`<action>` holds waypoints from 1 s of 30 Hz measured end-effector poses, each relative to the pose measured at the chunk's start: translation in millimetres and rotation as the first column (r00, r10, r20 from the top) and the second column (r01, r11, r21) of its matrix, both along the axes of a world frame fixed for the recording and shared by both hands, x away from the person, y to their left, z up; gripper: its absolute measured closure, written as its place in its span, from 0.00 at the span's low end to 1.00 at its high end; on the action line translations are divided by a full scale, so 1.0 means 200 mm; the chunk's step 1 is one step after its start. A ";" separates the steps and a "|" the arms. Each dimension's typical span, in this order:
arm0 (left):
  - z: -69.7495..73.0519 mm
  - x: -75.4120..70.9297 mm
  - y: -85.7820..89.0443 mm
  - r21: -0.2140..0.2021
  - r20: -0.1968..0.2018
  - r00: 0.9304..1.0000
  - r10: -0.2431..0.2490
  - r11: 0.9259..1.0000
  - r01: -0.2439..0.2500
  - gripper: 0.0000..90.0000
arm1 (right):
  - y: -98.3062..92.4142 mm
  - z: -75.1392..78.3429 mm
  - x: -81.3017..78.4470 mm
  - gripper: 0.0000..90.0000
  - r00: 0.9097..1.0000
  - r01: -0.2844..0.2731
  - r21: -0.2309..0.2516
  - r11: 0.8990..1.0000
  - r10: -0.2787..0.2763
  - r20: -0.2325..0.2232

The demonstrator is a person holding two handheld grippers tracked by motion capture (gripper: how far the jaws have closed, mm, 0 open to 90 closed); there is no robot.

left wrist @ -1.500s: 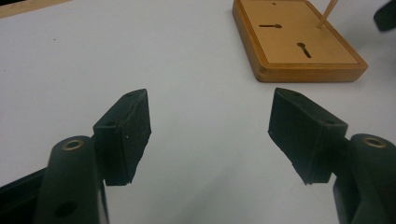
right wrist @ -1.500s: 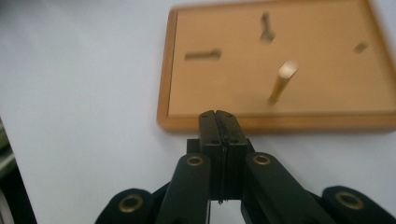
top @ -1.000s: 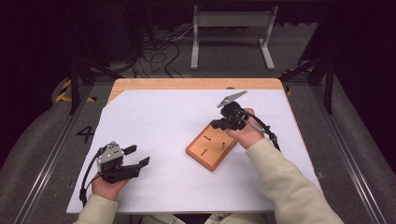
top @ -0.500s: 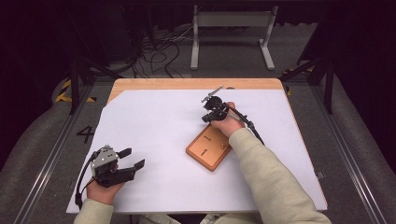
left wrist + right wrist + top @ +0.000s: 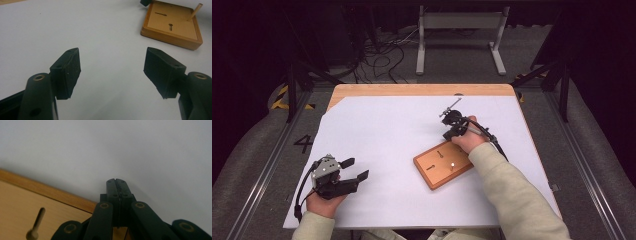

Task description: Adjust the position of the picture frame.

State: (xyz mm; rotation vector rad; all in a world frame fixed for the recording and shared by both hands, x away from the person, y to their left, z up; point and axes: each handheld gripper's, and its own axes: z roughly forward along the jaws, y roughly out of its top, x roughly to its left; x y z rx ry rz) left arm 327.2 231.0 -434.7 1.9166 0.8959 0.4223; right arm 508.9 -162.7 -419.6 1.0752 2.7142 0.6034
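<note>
The wooden board (image 5: 443,164) lies flat on the white sheet (image 5: 387,130), right of the middle and somewhat near the person, turned at a slant. It is a rectangular slab of light wood with a raised, rounded rim and a smooth, paler recessed top. Narrow slots are cut into that top, and a thin wooden peg (image 5: 194,11) stands tilted in it, as the left gripper view shows.

The right gripper (image 5: 447,134) hangs just past the board's far edge, over the bare sheet, its jaws pressed together with nothing between them; the right gripper view shows the two black pads flush against each other (image 5: 119,188), close above the paper. The right hand and cream sleeve (image 5: 512,190) cross the board's right end.

The left gripper (image 5: 354,170) rests well apart at the near left, its jaws spread wide and empty; its blocky, matte black pads (image 5: 67,68) face the board across clear paper.

The sheet covers a wooden table (image 5: 412,90), whose far edge shows as a strip. Beyond it, cables (image 5: 377,55) lie on the grey floor beside a metal stand (image 5: 459,30).
</note>
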 end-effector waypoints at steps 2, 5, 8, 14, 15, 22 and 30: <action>0.00 0.01 -0.01 0.008 -0.001 1.000 -0.004 1.000 0.004 0.33 | -0.05 0.00 -0.05 1.00 1.000 0.005 0.012 1.000 -0.005 -0.012; 0.00 0.02 -0.03 0.010 0.004 1.000 -0.010 1.000 0.010 0.33 | -0.12 -0.01 -0.14 1.00 0.999 0.008 0.025 1.000 -0.007 -0.036; 0.00 0.03 -0.05 0.013 -0.001 1.000 -0.022 1.000 0.022 0.33 | -0.16 -0.03 -0.21 1.00 0.998 -0.006 0.030 1.000 0.008 -0.057; 0.01 0.06 -0.09 0.018 0.005 0.999 -0.053 0.998 0.053 0.33 | -0.25 -0.02 -0.31 1.00 0.999 0.009 0.108 0.994 -0.012 0.030; 0.01 0.06 -0.09 0.018 0.005 0.999 -0.053 0.998 0.053 0.33 | -0.27 0.00 -0.33 0.99 0.998 0.006 0.135 0.991 -0.015 0.064; 0.03 0.08 -0.14 -0.018 -0.010 0.994 -0.112 0.994 0.112 0.37 | -0.33 0.09 -0.50 0.96 0.986 -0.088 0.238 0.967 0.051 0.156; 0.07 0.07 -0.24 -0.001 0.003 0.982 -0.188 0.982 0.188 0.37 | -0.43 0.15 -0.64 0.87 0.966 -0.134 0.321 0.938 0.051 0.255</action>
